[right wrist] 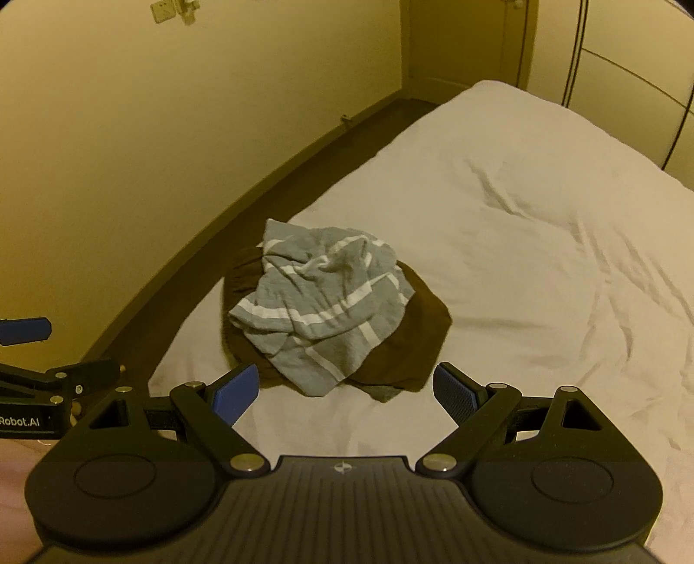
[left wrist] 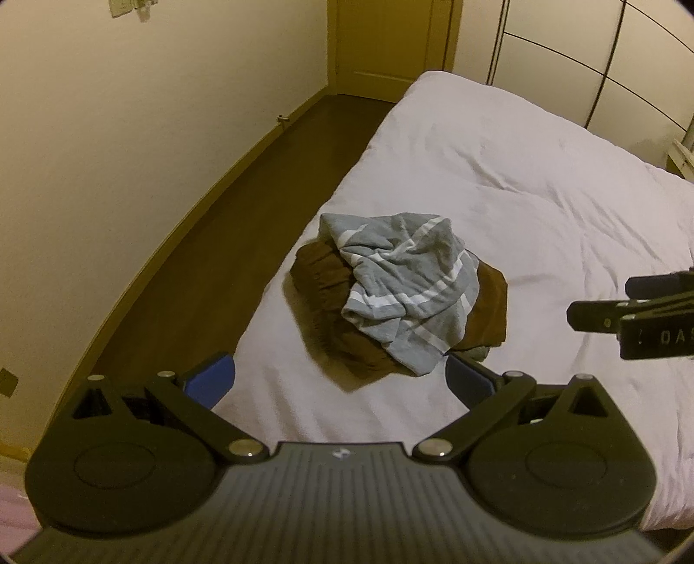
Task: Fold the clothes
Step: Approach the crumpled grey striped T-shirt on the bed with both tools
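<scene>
Bed (left wrist: pixel 542 182), white sheet: crumpled striped grey garment (left wrist: pixel 407 286) atop brown one (left wrist: pixel 321 277), straight ahead of both spread, empty tools — left tool (left wrist: pixel 340 382), right tool (right wrist: pixel 345 390) — left slightly nearer.

A bed (left wrist: pixel 520 195) with a rumpled white sheet filled the room from 6 toward 1 o'clock under dim yellow light; dark wood floor (left wrist: pixel 225 208) ran along its side at 10 o'clock beside a cream wall (left wrist: pixel 152 108), with a door (left wrist: pixel 381 39) at 12 and pale wardrobe panels (left wrist: pixel 585 52) at 2
</scene>
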Demonstrator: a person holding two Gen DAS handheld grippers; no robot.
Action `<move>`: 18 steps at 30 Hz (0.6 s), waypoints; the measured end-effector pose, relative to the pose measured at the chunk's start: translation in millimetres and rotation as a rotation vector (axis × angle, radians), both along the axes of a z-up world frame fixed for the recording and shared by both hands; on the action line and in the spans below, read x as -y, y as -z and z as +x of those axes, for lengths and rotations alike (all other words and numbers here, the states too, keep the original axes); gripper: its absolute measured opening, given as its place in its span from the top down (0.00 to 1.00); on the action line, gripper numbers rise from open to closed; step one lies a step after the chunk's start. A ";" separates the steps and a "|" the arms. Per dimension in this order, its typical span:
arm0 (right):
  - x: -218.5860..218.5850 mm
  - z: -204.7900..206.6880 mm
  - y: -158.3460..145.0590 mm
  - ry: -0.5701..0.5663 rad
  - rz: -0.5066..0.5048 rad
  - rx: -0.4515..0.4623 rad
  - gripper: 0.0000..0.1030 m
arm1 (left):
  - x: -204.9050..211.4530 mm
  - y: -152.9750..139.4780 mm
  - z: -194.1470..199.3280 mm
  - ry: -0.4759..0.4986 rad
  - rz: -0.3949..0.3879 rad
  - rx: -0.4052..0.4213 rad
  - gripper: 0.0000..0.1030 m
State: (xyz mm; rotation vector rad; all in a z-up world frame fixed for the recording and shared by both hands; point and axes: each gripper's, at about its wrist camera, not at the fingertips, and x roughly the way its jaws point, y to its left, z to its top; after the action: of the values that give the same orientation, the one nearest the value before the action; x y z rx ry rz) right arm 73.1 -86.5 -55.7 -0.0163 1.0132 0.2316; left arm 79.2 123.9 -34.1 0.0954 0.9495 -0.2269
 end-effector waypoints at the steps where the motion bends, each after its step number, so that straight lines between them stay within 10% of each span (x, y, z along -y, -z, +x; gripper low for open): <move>1: 0.9 0.3 0.7 0.005 -0.006 -0.003 0.13 | 0.6 2.0 0.9 0.007 -0.005 -0.004 0.01; 18: 36.1 34.3 27.6 -0.057 -0.011 -0.033 0.13 | 29.6 21.7 22.3 -0.137 0.023 -0.046 0.01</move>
State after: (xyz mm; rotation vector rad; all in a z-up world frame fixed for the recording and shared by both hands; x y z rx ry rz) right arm 107.4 -122.6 -83.3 -0.0519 1.0482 0.2788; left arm 101.5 94.4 -55.8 0.0462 1.0008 -0.0917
